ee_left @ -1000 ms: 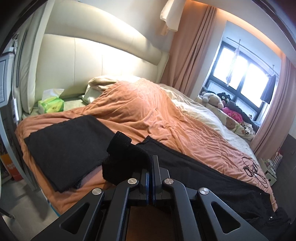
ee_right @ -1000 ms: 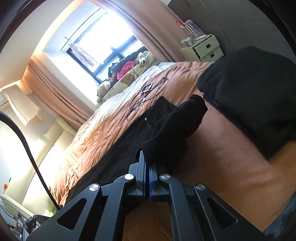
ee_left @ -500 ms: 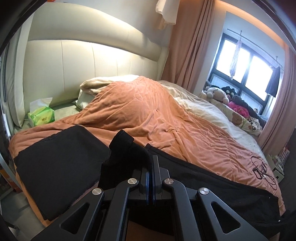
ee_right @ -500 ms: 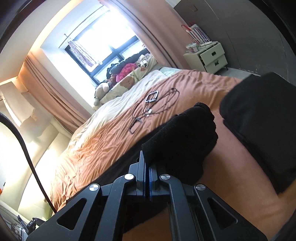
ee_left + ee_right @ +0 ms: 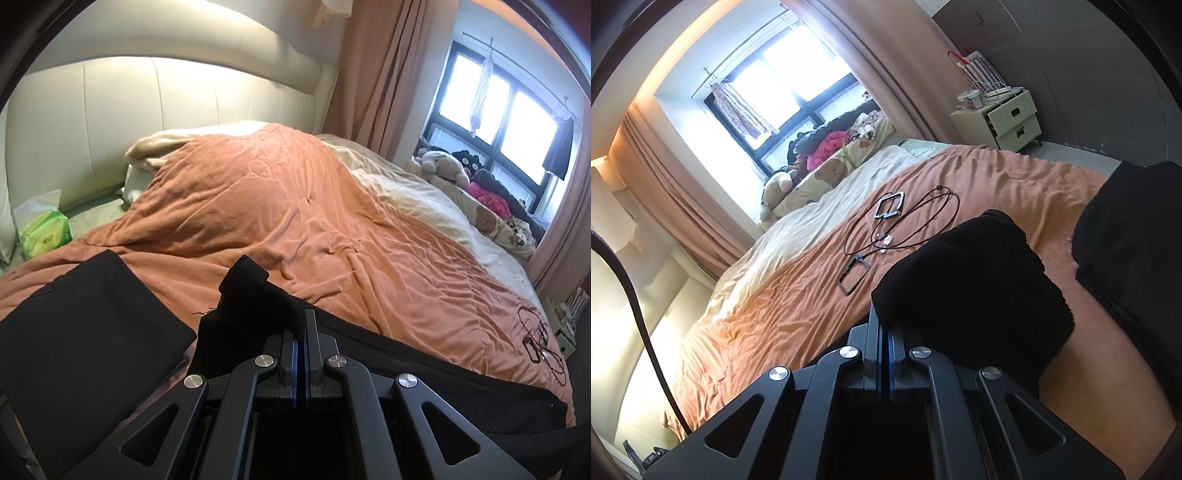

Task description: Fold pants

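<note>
- the left gripper [image 5: 302, 325], black with blue pads, is clamped tight on a bunched end of the black knit fabric pants [image 5: 424, 365]; the pinched wad rises just above and left of the jaws.
- the right gripper [image 5: 884, 328] is likewise pinched closed on the other bunched end of the same pants, a thick wad standing up just right of its jaws.
- between the two grips the pants run as a long dark band along the near edge of the orange quilted bedspread [image 5: 295, 221], their long axis crossing in front of both cameras.
- a separate flat black folded cloth [image 5: 85, 332] lies on the bedspread to the left of the left gripper, close but apart from the held end.
- thin black cables with small frames [image 5: 897, 229] lie further out on the bedspread, beyond the pants.
- judgement: each hand owns one end, so neither is nearer; the fold likely turns on bringing the two ends together along that long axis.
</note>
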A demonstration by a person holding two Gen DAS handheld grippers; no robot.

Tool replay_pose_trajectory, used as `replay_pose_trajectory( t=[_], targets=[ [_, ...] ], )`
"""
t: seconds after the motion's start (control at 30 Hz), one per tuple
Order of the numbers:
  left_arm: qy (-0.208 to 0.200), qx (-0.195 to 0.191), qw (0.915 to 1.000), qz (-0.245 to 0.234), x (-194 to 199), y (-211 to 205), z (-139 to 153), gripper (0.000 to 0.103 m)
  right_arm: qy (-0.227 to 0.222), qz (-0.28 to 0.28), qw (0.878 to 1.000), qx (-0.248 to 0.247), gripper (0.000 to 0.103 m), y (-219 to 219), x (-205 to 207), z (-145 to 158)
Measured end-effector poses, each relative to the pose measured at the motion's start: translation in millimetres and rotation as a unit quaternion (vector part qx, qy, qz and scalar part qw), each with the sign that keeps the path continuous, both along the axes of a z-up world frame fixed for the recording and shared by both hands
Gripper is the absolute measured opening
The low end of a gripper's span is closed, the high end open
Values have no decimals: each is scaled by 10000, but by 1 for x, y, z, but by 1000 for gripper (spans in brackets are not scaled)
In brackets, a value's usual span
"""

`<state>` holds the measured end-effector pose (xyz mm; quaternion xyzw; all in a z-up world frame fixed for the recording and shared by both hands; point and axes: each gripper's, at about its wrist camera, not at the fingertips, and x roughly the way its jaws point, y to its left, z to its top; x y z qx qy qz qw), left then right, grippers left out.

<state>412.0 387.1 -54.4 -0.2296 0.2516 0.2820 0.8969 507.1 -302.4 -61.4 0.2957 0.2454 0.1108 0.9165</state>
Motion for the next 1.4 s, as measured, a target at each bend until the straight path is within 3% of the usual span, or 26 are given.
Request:
replay_pose_trajectory(
  t=[0.43, 0.77, 1.07, 1.4],
  targets=[
    [592, -423, 9973, 58, 89, 32, -61, 2, 406, -105, 9981, -459, 0, 56, 94, 3],
    [1062, -577, 9927, -41, 147, 50, -102, 2, 950, -243, 9932, -624, 0, 85, 153, -16],
    [1353, -820, 9874, 73, 172, 65, -128, 2, 1188, -270, 9883, -916, 0, 103, 184, -19],
    [1479, -907, 9848, 119, 190, 70, -135, 2, 1253, -337, 9853, -1113, 0, 115, 207, -24]
  ],
)
